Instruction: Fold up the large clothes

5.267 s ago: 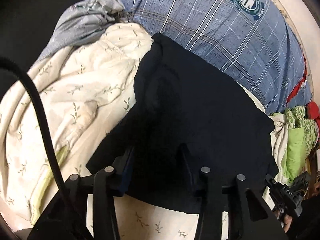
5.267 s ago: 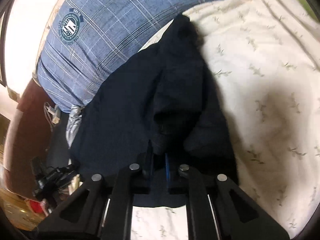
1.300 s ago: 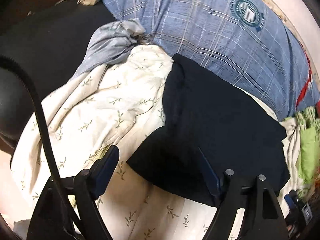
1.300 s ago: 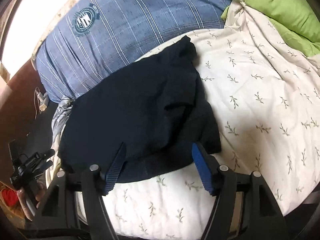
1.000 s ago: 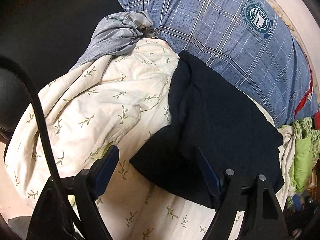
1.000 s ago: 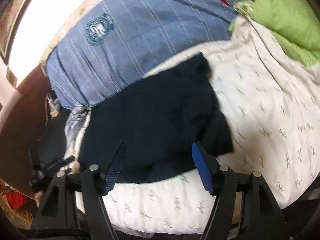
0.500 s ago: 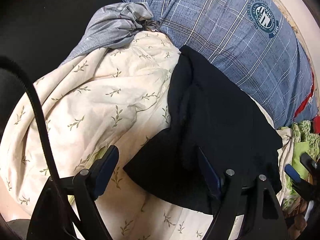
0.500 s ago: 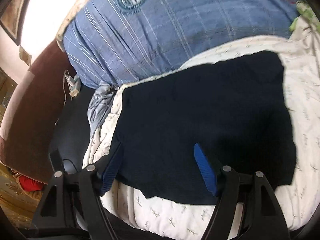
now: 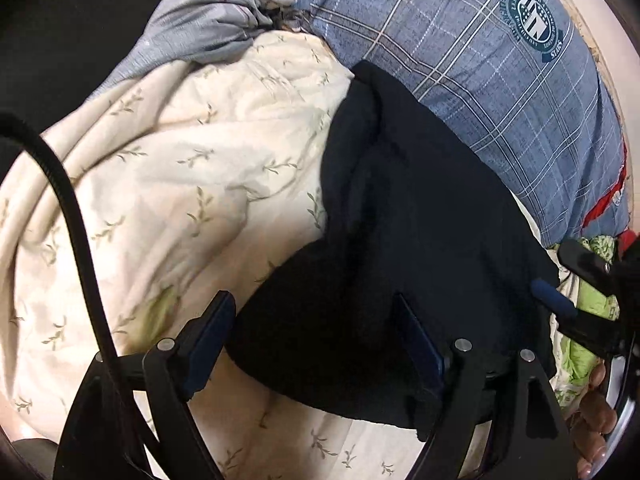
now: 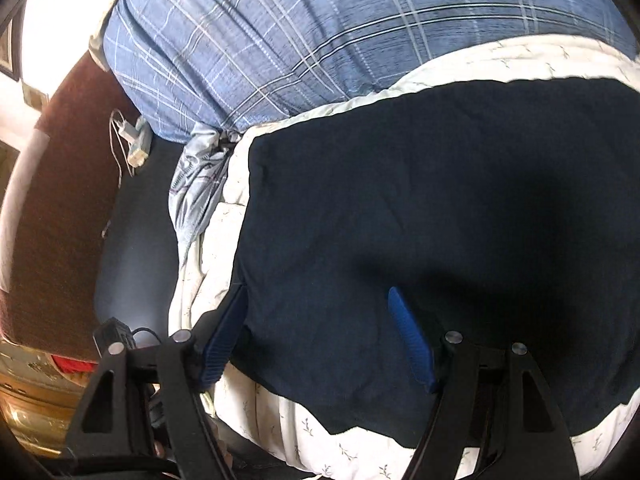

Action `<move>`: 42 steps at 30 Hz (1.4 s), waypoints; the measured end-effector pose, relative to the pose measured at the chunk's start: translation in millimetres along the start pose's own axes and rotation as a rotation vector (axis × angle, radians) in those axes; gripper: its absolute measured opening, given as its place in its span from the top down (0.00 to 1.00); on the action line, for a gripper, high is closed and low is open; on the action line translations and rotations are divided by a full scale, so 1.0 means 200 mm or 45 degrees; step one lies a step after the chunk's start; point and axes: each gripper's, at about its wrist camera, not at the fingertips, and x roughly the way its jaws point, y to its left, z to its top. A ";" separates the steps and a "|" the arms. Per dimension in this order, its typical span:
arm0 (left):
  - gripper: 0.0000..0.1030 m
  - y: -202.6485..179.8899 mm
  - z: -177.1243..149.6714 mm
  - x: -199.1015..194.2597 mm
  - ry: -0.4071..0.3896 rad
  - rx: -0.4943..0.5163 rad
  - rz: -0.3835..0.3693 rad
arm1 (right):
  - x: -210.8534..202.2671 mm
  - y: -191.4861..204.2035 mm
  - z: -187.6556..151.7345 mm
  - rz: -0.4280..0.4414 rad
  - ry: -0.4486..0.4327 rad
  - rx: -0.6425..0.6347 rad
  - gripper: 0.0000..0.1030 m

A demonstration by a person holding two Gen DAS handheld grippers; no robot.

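A dark navy garment lies folded on the cream leaf-print bedspread, its far edge against a blue plaid pillow. My left gripper hovers open over the garment's near left corner, nothing pinched between its blue pads. At the right edge of the left wrist view, my right gripper reaches in over the garment's right side, with a hand on it. In the right wrist view the garment fills the middle. There my right gripper stands open just above the cloth's left edge.
A crumpled grey cloth lies at the bedspread's far left corner. Green fabric is bunched at the right. A white charger with cable rests on a dark surface beside a brown headboard. The bed's near edge drops off below both grippers.
My right gripper has swung left across the garment and now sits low over its left part, showing in the left wrist view. My left gripper has sunk slightly toward the near corner.
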 end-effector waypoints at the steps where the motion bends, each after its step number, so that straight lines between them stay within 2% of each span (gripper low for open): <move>1: 0.21 0.00 0.00 0.01 -0.003 0.001 -0.001 | 0.02 0.01 0.01 -0.005 0.014 -0.008 0.29; 6: 0.21 0.04 0.02 0.03 0.007 -0.074 -0.031 | 0.15 0.10 0.06 -0.012 0.126 -0.051 0.29; 10: 0.21 0.01 0.04 0.06 0.024 -0.054 -0.036 | 0.28 0.20 0.10 0.002 0.217 -0.102 0.29; 13: 0.23 -0.01 0.05 0.09 0.031 -0.031 0.010 | 0.39 0.26 0.15 0.008 0.286 -0.125 0.29; 15: 0.30 0.00 0.06 0.09 0.016 -0.053 0.009 | 0.46 0.30 0.18 -0.013 0.325 -0.134 0.29; 17: 0.50 0.02 0.06 0.07 0.011 -0.085 -0.037 | 0.52 0.36 0.20 -0.029 0.369 -0.163 0.29; 18: 0.54 0.03 0.07 0.07 0.007 -0.099 -0.064 | 0.56 0.39 0.22 -0.051 0.385 -0.183 0.29; 20: 0.69 0.03 0.07 0.05 0.003 -0.112 -0.121 | 0.60 0.44 0.24 -0.085 0.409 -0.219 0.29; 22: 0.78 0.02 0.07 0.03 -0.007 -0.102 -0.166 | 0.66 0.49 0.27 -0.103 0.454 -0.248 0.29; 25: 0.84 -0.01 0.07 -0.01 -0.048 -0.079 -0.210 | 0.76 0.54 0.29 -0.187 0.512 -0.290 0.29; 29: 0.87 -0.08 0.08 -0.07 -0.107 -0.032 -0.297 | 0.83 0.60 0.33 -0.286 0.522 -0.321 0.28; 31: 0.88 -0.13 0.07 -0.11 -0.143 0.034 -0.295 | 0.88 0.64 0.35 -0.357 0.529 -0.356 0.28; 33: 0.88 -0.16 0.08 -0.10 -0.140 0.057 -0.289 | 0.94 0.67 0.34 -0.447 0.557 -0.417 0.35; 35: 0.89 -0.17 0.08 -0.08 -0.124 0.062 -0.276 | 0.99 0.66 0.31 -0.544 0.585 -0.450 0.58; 37: 0.89 -0.17 0.09 -0.08 -0.120 0.060 -0.287 | 1.00 0.63 0.30 -0.592 0.584 -0.491 0.72; 38: 0.89 -0.18 0.09 -0.08 -0.124 0.067 -0.291 | 0.99 0.62 0.30 -0.598 0.579 -0.491 0.83; 42: 0.89 -0.21 0.05 -0.14 -0.162 0.123 -0.323 | 0.86 0.55 0.33 -0.490 0.526 -0.427 0.92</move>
